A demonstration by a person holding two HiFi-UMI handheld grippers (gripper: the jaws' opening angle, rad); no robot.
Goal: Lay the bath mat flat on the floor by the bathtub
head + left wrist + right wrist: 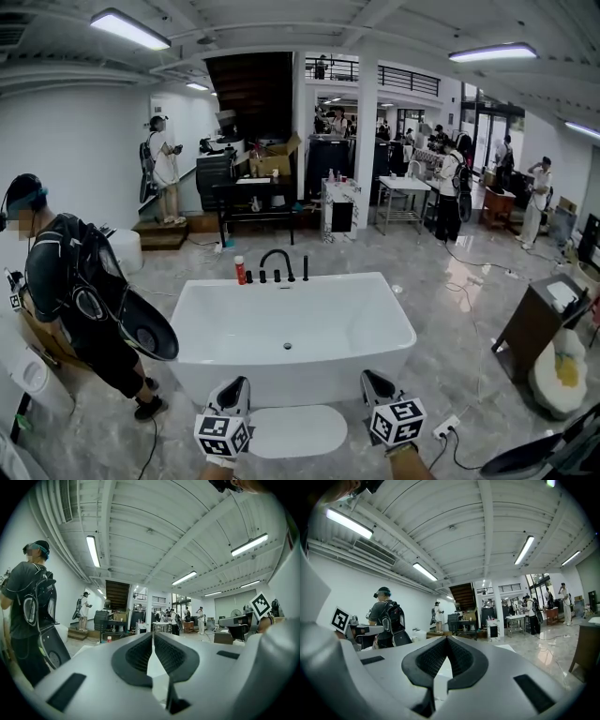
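Observation:
A white bath mat (pixel 298 430) with rounded corners lies flat on the grey floor, just in front of the white bathtub (pixel 292 380). My left gripper (pixel 238 384) is at the mat's left end and my right gripper (pixel 374 379) at its right end, both raised and pointing toward the tub. In the left gripper view the left gripper (pixel 153 637) has its jaws together with nothing between them. The right gripper (pixel 446 639) is likewise shut and empty in its own view. Neither gripper touches the mat.
A person in black with a backpack (pixel 75 300) stands close to the tub's left end. A black faucet (pixel 276 262) and a red bottle (pixel 240 270) sit behind the tub. A brown cabinet (pixel 539 323), floor cables and a power strip (pixel 445 428) lie to the right.

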